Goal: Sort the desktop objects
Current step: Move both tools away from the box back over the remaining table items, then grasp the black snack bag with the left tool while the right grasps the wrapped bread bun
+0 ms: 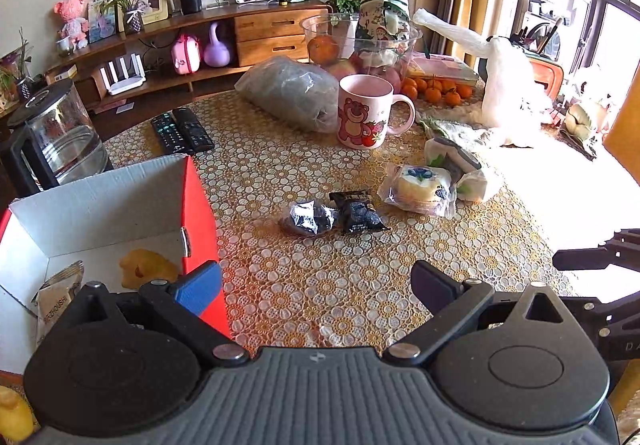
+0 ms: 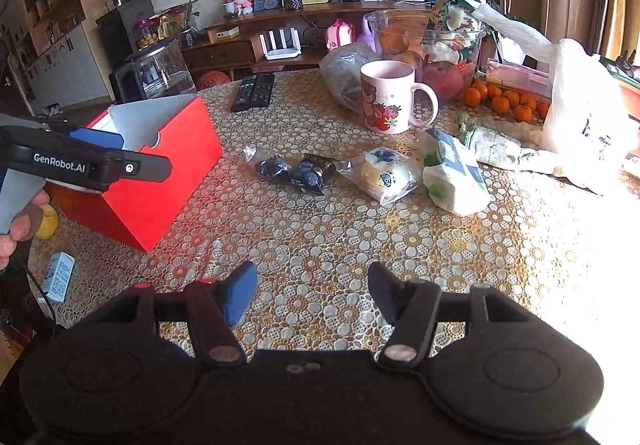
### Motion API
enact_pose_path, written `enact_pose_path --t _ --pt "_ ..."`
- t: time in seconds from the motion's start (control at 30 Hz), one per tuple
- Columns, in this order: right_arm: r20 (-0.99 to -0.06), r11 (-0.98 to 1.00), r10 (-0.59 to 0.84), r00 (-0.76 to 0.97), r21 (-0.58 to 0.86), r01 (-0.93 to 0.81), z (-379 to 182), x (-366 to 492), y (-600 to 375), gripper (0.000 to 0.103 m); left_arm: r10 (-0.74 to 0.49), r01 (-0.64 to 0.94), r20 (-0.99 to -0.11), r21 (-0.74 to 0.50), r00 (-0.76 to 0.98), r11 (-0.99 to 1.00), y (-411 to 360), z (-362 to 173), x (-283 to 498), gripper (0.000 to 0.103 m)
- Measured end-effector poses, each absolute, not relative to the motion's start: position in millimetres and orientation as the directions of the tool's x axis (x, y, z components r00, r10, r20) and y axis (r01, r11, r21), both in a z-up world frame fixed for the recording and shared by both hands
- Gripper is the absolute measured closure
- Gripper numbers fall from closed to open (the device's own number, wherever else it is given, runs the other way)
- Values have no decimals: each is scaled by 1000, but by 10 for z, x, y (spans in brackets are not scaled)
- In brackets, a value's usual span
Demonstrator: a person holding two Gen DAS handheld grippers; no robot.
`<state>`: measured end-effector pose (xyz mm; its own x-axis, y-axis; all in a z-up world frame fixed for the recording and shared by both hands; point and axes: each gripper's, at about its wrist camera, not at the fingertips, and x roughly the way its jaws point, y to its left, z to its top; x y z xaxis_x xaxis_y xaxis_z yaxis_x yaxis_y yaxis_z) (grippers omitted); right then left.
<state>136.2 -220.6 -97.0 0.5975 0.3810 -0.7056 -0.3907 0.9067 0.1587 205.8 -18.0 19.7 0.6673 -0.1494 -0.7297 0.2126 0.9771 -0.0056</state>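
An open red box (image 1: 199,213) with a white inside stands at the table's left; it also shows in the right wrist view (image 2: 160,173). In it lie a yellow snack (image 1: 146,267) and a paper packet (image 1: 60,295). Two dark wrapped snacks (image 1: 308,219) (image 1: 358,213) lie mid-table, and a clear-wrapped cake (image 1: 418,191) and a white-green packet (image 1: 460,169) lie right of them. My left gripper (image 1: 316,285) is open and empty beside the box's right wall. My right gripper (image 2: 312,291) is open and empty above the tablecloth, nearer than the snacks (image 2: 292,169).
A pink bear mug (image 1: 366,117), a grey plastic bag (image 1: 292,93), a clear bowl of fruit (image 1: 360,45), tangerines (image 1: 436,89) and a white bag (image 1: 508,93) stand at the back. Two remotes (image 1: 182,129) and a glass kettle (image 1: 56,137) are at left. A small blue-white carton (image 2: 58,277) lies near the table's edge.
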Motion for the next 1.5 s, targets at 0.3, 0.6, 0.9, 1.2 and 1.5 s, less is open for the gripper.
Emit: enact_pose_path --t 0.3,0.6,0.9,1.2,1.5 --pt "-710 914 357 606 134 -382 -994 1823 -2248 41 -141 195 -743 -14 654 981 -291 81 2531 2" --pt "-709 902 344 616 67 -427 -1091 2392 -2126 42 -111 171 -751 3 651 985 -304 -75 2983 2" --pt "-724 874 321 610 -23 -486 -1257 2835 -1977 42 -95 181 -795 20 599 983 -317 -320 3267 2" --pt "-745 833 282 605 -123 -539 -1446 3060 -1843 42 -49 201 -825 79 563 976 -397 -547 3451 2" --pt "-781 774 273 563 -169 -610 -1656 3244 -1791 41 -32 210 -845 96 534 973 -418 -759 3559 2"
